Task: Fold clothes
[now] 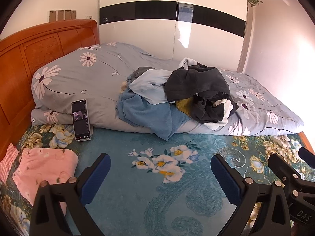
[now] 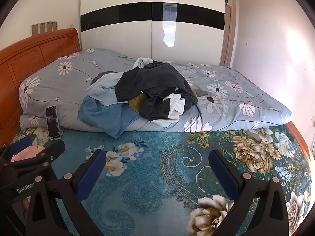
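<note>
Blue-padded left tool [image 1: 160, 174] and right tool [image 2: 157, 170], wide apart, empty.

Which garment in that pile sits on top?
The dark grey garment with white lining; the light blue one and the darker blue one lie partly under it.

Yellow garment [image 1: 184, 106] mostly buried under dark garment [image 1: 196, 84]

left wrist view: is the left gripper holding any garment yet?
No, the left gripper hangs open over the bare teal floral bedsheet, with the dark grey fleece garment untouched on the rolled grey-blue daisy-print duvet.
</note>
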`<state>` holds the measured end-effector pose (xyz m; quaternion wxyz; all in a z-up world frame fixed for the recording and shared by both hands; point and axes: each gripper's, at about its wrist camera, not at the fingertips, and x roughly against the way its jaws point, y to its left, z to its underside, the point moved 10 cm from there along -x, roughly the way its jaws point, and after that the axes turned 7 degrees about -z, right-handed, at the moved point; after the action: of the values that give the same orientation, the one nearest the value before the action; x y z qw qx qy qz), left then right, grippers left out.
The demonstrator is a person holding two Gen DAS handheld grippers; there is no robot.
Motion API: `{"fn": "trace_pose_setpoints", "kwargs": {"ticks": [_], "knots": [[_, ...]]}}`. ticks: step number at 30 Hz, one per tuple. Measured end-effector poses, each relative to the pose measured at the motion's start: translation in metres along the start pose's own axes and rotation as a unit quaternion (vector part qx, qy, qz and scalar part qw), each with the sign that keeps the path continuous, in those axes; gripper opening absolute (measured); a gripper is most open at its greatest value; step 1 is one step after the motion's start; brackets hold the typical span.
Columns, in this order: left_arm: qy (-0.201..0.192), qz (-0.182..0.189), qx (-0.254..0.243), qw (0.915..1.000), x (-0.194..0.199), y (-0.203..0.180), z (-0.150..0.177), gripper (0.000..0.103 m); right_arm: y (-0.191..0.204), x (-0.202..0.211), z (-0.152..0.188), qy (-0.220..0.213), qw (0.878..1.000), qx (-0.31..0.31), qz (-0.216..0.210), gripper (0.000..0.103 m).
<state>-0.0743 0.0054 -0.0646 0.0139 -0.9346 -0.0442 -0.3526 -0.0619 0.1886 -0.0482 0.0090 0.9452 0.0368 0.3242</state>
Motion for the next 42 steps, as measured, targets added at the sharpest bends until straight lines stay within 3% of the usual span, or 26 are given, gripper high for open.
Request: {"fn": "trace_pose_setpoints", "kwargs": {"ticks": [14, 34, 42], "knots": [[-0.02, -0.005, -0.014, 0.9997, 0.021, -0.004, -0.004, 0.103, 0.0, 0.015, 0.005, -0.005, 0.999, -0.021, -0.03, 0.103], [-0.021, 0.039, -0.008, 0.999, 0.038, -0.008, -0.019, 0.103, -0.001, 0.033, -0.015, -0.022, 1.0, -0.012, -0.018, 0.103], [-0.016, 0.027, -0.039, 0.9987, 0.031, -0.012, -0.024, 0.103, 0.001, 0.028, -0.027, -0.031, 0.999, -0.01, -0.029, 0.103]]}}
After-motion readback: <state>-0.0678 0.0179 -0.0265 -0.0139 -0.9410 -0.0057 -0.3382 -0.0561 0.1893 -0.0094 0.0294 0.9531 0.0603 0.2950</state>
